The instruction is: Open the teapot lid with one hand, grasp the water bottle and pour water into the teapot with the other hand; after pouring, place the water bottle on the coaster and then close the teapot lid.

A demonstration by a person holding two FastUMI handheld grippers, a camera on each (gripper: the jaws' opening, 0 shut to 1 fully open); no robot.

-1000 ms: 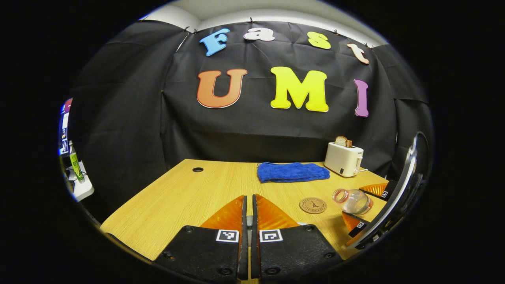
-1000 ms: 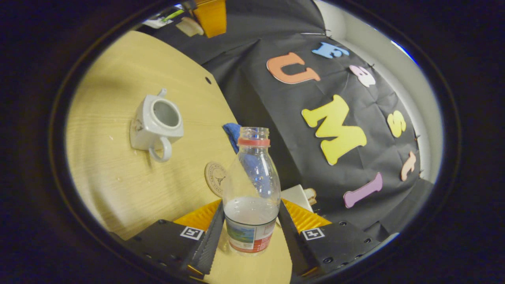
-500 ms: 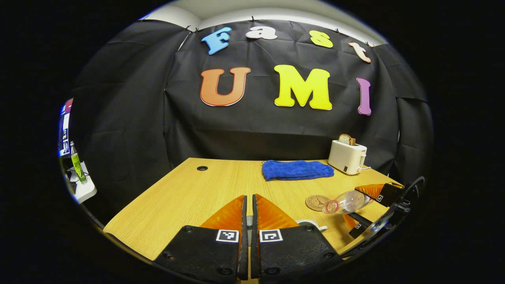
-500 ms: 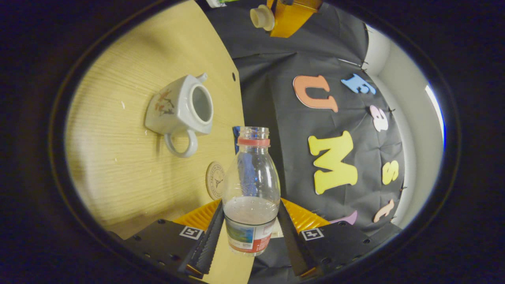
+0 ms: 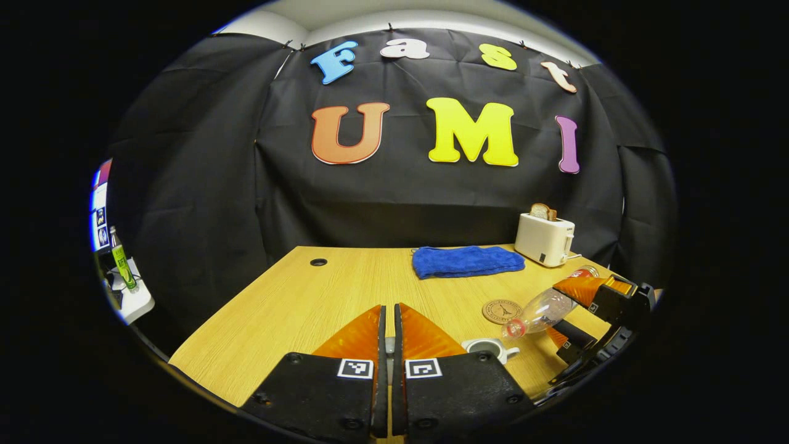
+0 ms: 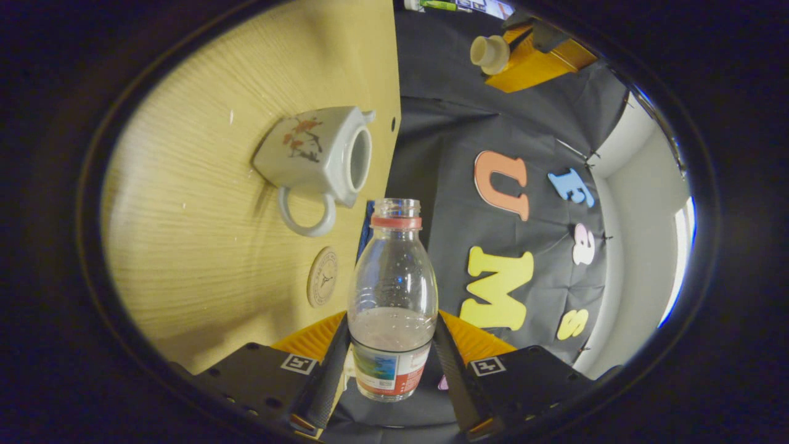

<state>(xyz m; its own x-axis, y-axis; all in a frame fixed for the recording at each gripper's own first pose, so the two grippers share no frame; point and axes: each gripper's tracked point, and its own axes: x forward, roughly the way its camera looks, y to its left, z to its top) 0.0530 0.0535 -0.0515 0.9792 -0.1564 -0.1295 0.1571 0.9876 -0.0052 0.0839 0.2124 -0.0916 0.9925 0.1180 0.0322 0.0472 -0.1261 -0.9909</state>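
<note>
In the right gripper view, the right gripper [image 6: 391, 370] has its jaws closed on the lower body of a clear plastic water bottle [image 6: 392, 308] with a red neck ring and no cap, one finger on each side of the label. The bottle's long axis runs straight along the fingers, its open mouth pointing away from the camera. In the left gripper view this bottle [image 5: 542, 306] is tipped with its mouth slanting down toward the open white ceramic teapot [image 5: 488, 348], just above it.

The square-sided teapot [image 6: 320, 161] stands on the light wooden tabletop [image 6: 203, 246], lid off, ring handle toward the round brown coaster [image 6: 322, 277], which lies near.

The left gripper [image 5: 387, 345] has its jaws drawn almost together; in the right gripper view it [image 6: 524, 58] holds the small cream teapot lid [image 6: 488, 53] aloft.

Farther back lie a folded blue towel [image 5: 467, 261] and a white toaster [image 5: 545, 241].
</note>
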